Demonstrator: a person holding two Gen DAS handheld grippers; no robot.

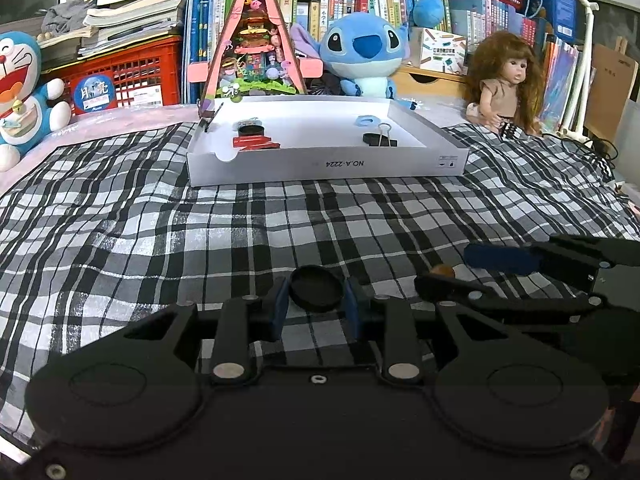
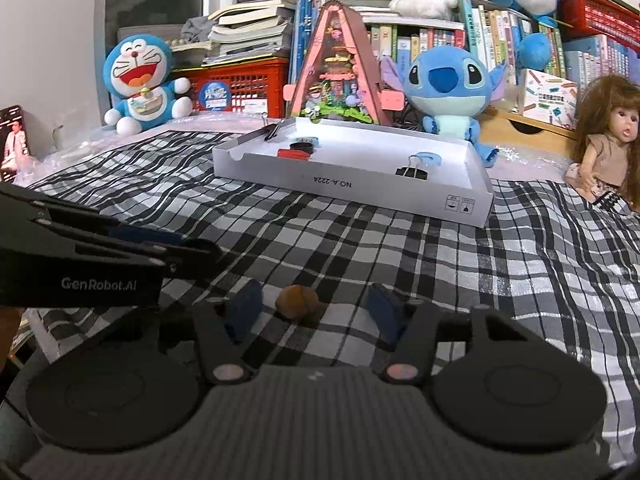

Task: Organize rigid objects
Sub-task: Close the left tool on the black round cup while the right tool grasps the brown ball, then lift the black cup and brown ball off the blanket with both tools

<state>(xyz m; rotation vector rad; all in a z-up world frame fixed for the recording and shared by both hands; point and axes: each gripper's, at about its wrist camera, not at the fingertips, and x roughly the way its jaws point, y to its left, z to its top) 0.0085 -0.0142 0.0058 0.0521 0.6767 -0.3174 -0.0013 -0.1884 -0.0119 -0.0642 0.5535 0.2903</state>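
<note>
A crammed bookshelf and a red crate back the checkered cloth.

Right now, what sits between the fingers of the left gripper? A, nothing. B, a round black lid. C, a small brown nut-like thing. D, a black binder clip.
B: in the left wrist view the left gripper has its blue pads against both sides of the round black lid, held above the checked cloth.

Doll cut by right edge.
</note>
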